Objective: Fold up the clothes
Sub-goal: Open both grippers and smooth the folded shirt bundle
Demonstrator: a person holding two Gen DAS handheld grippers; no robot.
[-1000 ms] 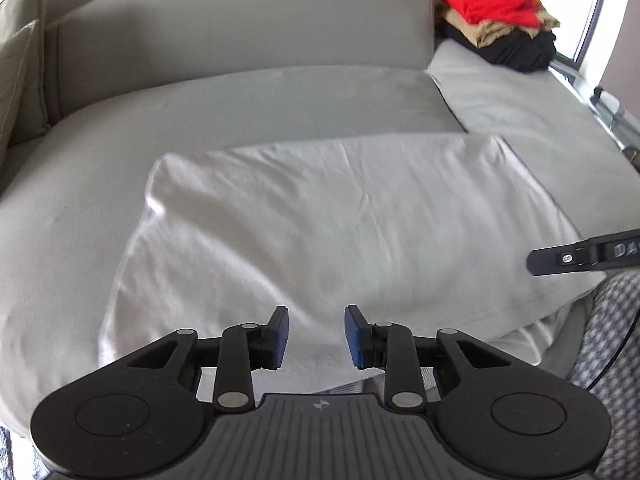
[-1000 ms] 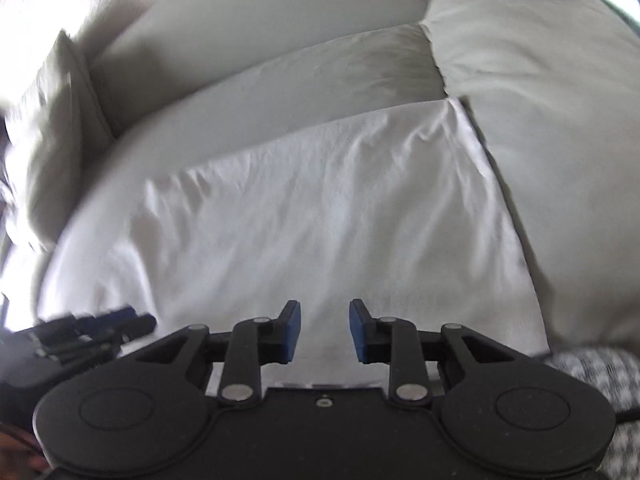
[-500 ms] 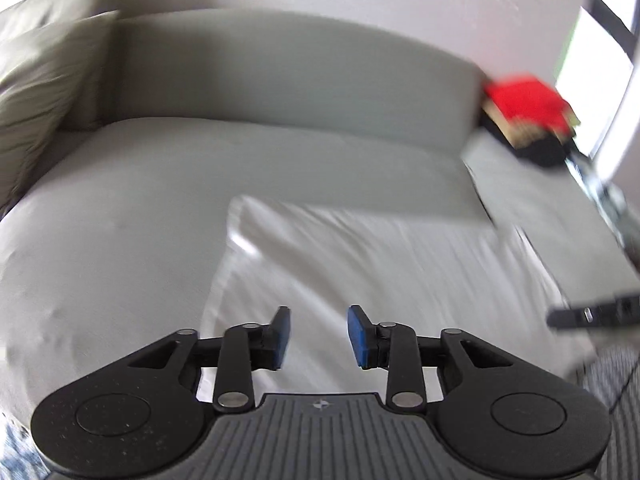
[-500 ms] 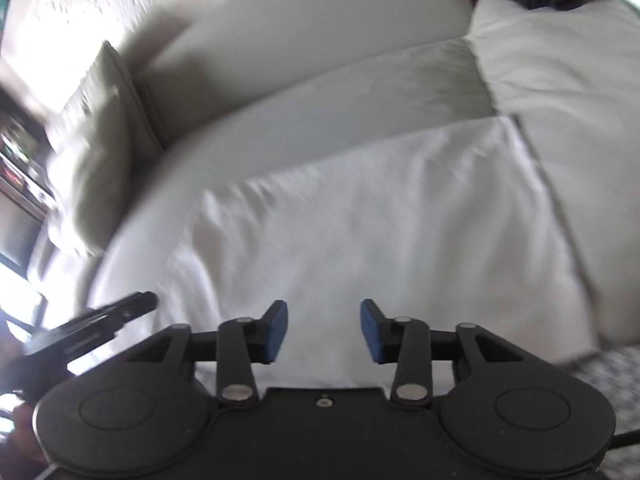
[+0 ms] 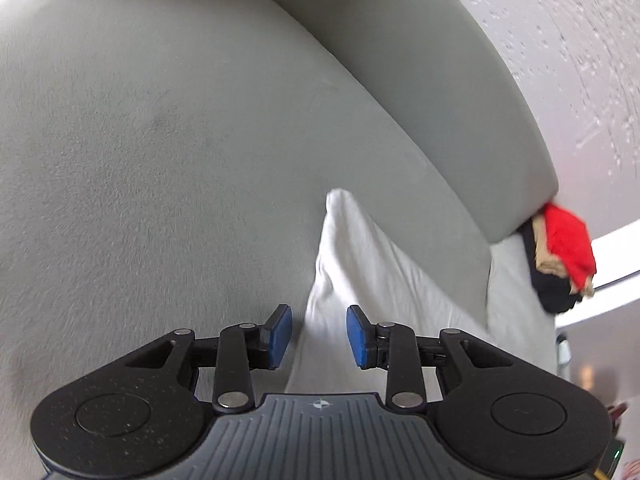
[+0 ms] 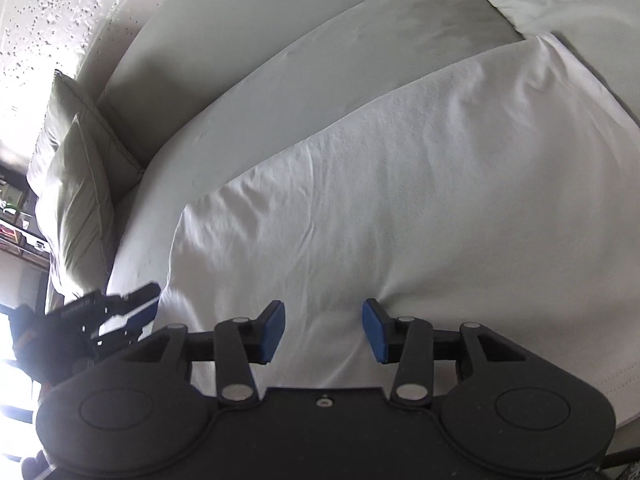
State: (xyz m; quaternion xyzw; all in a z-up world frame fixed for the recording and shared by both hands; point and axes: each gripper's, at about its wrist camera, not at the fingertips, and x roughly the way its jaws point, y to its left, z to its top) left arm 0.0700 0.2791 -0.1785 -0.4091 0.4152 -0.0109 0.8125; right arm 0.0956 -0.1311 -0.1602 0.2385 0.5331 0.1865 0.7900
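Note:
A white folded garment (image 6: 400,200) lies flat on the grey sofa seat (image 6: 320,60). In the left wrist view its left edge and far corner (image 5: 352,248) run up between my fingers. My left gripper (image 5: 318,338) is open, low at the garment's left edge, empty. My right gripper (image 6: 323,330) is open and empty, over the garment's near edge. The left gripper also shows in the right wrist view (image 6: 116,308), at the garment's near left corner.
A stack of folded clothes, red on top (image 5: 568,252), sits at the sofa's far right end. Grey cushions (image 6: 76,192) lean at the sofa's left end. The sofa backrest (image 5: 400,60) runs behind the seat.
My left gripper has swung left and down to the garment's left edge. My right gripper has opened wider and moved closer to the near edge.

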